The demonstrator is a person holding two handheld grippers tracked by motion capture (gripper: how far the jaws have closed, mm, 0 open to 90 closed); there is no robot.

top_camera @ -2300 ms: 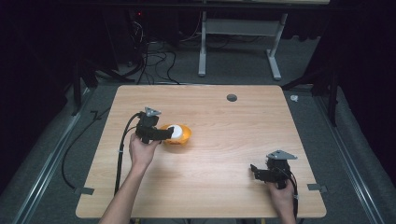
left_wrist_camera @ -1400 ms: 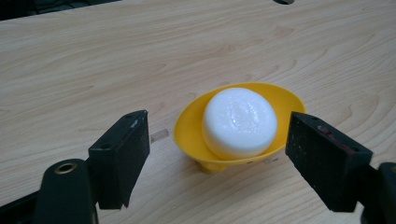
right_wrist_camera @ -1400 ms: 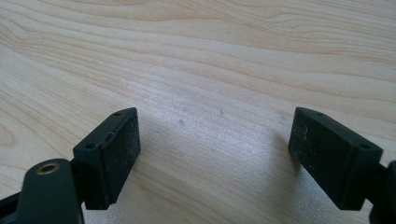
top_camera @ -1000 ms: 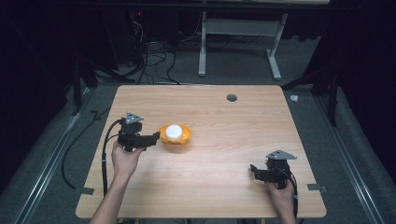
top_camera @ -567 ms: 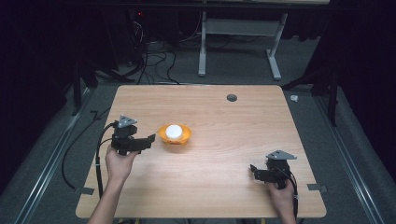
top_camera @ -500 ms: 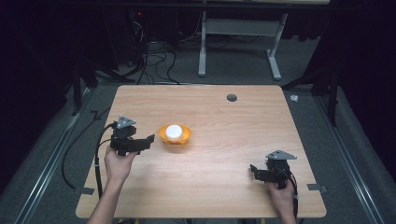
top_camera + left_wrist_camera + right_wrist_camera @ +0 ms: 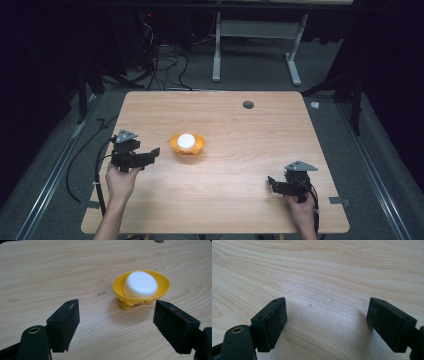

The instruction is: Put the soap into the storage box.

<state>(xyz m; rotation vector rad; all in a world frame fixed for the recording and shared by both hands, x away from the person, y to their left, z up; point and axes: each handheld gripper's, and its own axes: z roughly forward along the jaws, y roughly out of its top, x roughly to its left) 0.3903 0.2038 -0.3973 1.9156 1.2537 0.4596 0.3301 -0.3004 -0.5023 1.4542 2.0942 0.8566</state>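
Left black two-jaw gripper (image 7: 152, 152) sits near the left edge of the light wooden table (image 7: 240, 200), held in the person's left hand (image 7: 120, 181), jaws pointing level toward the table's middle. Jaws stand apart with nothing between them, so it is released and gripping nothing; in the left gripper view (image 7: 116, 322) only bare wood shows between the two black pads. The task's thing, a small yellow plastic bowl with little feet (image 7: 187, 145), stands upright on the table just ahead of that gripper's tips and slightly farther from the person, near but clearly apart, not touching. A white round foam puck (image 7: 186, 140) lies inside the bowl, resting flat in it, top rising above the rim. In the left gripper view the bowl (image 7: 141, 288) stands beyond the jaws, closer to the right-hand pad than the left-hand one, and the puck (image 7: 140, 284) sits centred in it. Right black two-jaw gripper (image 7: 271, 182) rests low near the table's front right corner in the person's right hand (image 7: 300, 210), well apart from the bowl. Its jaws also stand wide open and empty; the right gripper view (image 7: 327, 320) has plain wood grain between the pads. A small dark round hole (image 7: 248, 104) sits in the table near the far edge.
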